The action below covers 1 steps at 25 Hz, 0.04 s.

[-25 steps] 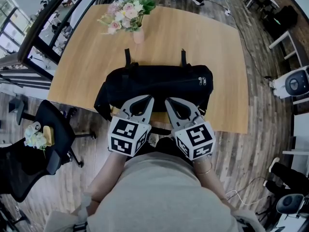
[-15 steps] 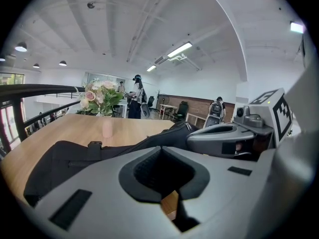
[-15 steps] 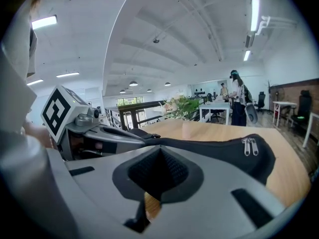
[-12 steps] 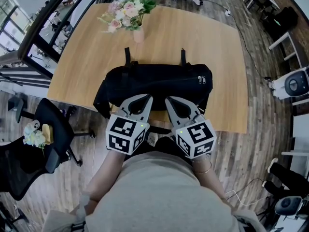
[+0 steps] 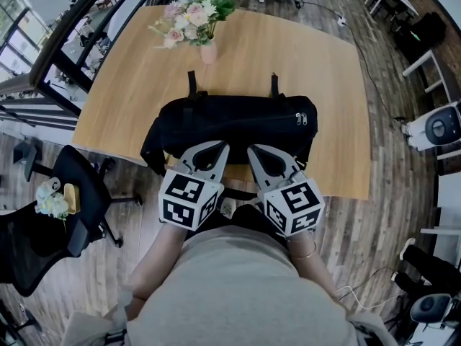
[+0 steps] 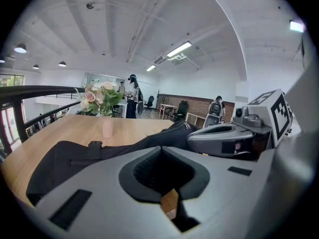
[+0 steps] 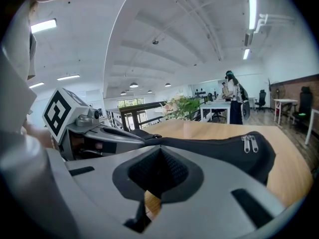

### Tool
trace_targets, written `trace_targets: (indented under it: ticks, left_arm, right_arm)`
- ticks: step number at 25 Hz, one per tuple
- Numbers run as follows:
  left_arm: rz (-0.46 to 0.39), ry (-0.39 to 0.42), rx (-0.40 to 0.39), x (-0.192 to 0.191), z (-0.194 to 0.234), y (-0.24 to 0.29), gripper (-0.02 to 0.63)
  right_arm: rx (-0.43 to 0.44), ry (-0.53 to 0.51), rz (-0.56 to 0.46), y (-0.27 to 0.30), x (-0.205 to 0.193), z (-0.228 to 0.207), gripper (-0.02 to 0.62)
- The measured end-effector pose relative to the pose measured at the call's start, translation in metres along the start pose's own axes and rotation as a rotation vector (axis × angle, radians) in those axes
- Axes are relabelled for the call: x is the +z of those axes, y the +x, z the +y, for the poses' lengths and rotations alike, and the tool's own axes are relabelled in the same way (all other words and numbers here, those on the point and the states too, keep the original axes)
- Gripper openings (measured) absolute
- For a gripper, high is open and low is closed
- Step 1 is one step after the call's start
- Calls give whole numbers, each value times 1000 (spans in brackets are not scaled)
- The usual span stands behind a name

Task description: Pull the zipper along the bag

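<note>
Head view: left gripper (image 5: 222, 148) and right gripper (image 5: 253, 151) at near edge of black bag (image 5: 238, 120), jaws together, empty.

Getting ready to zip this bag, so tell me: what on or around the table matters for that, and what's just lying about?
For the job: black bag, zipper pulls, left hand-held gripper, right hand-held gripper.
Just lying about: vase of flowers, office chair.

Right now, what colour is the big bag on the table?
The bag is black, with silvery zipper pulls; the head view shows it best.
</note>
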<state>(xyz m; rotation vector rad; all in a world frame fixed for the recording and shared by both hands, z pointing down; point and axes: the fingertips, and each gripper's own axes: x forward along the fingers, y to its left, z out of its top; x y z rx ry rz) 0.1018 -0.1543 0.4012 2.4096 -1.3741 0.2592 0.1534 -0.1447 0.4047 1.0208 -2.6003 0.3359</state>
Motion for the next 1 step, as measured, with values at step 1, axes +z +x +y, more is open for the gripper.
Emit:
trace_targets:
  ticks: [1]
  left_arm:
    - [2, 1, -3, -1, -1, 0, 21]
  right_arm:
    - [4, -3, 1, 0, -1, 1, 6]
